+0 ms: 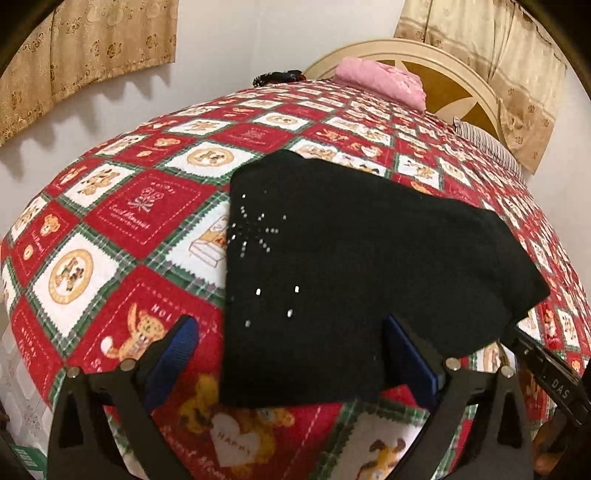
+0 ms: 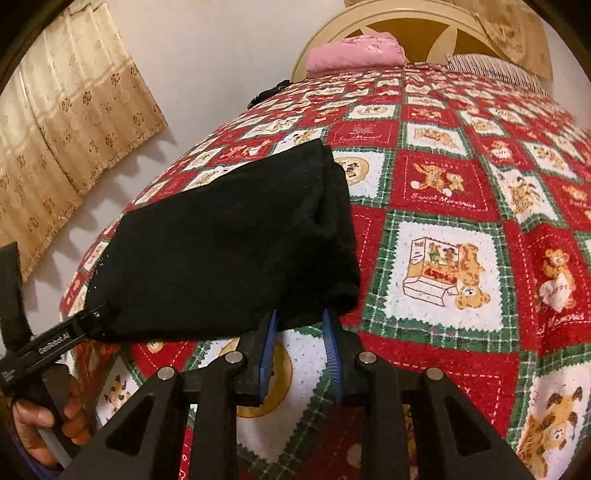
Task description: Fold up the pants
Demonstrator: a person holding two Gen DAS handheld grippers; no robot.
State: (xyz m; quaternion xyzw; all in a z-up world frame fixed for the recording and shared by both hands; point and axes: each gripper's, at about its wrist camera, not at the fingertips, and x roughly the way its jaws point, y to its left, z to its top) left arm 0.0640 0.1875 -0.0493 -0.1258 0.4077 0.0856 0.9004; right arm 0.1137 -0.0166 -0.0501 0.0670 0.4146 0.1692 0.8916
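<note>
Black pants (image 1: 354,266) | folded into compact packet on bed (image 1: 122,206) | left gripper (image 1: 295,354) spread wide around near edge | right gripper (image 2: 299,332) narrowed, pinching hem | final fold likely remaining

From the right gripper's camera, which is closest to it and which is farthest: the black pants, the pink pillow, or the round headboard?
1. Black pants, right at the right gripper, upper left.
2. Pink pillow, far end of the bed.
3. Round headboard, just behind the pillow.
</note>
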